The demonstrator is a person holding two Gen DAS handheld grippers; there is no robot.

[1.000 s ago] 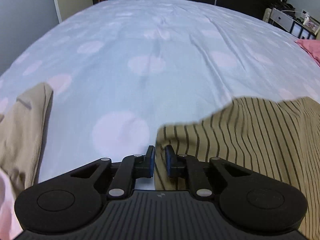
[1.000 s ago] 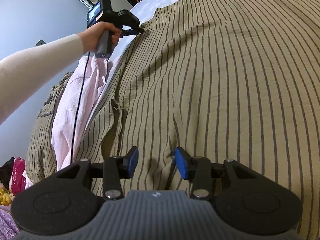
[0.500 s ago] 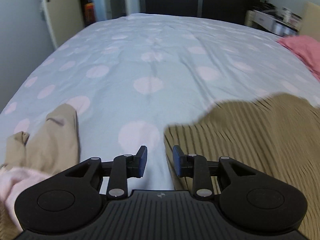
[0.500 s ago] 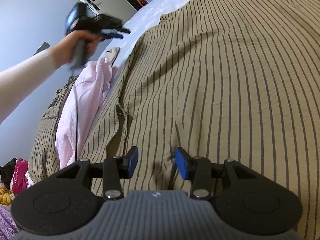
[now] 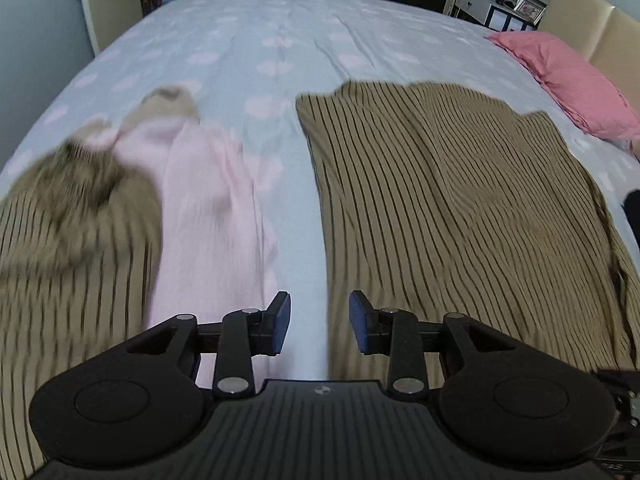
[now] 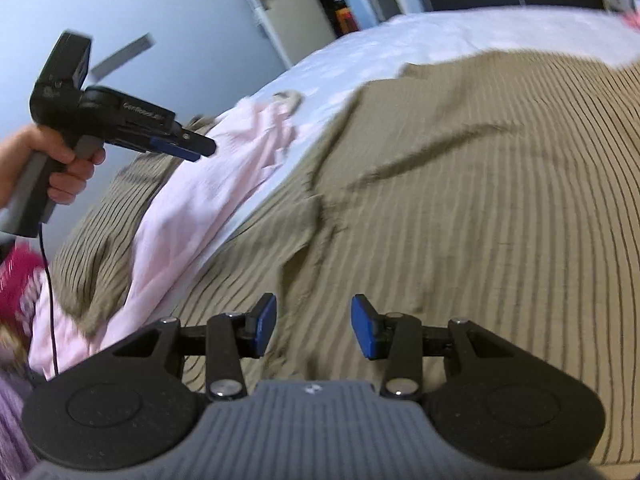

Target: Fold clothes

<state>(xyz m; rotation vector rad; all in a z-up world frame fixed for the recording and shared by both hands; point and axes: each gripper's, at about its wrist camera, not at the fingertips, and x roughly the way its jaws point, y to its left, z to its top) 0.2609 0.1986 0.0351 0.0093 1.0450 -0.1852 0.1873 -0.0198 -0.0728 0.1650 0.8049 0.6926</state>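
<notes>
— striped garment [image 5: 460,200]: where does it lie?
— spread flat on the dotted bedsheet [image 5: 280,20], just right of a pink garment [image 5: 208,208] and a second striped piece [image 5: 72,240].
— left gripper [image 5: 319,322]?
— above the strip of sheet between pink and striped cloth, jaws opening, nothing between them.
— right gripper [image 6: 313,326]?
— over the striped cloth, jaws partly apart, holding nothing. a hand [image 6: 60,160] holds the left tool in the air.

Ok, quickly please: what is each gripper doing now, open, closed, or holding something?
Left gripper: jaws opening, nothing between them, above the bed.
Right gripper: open, holding nothing, over the striped garment.
</notes>
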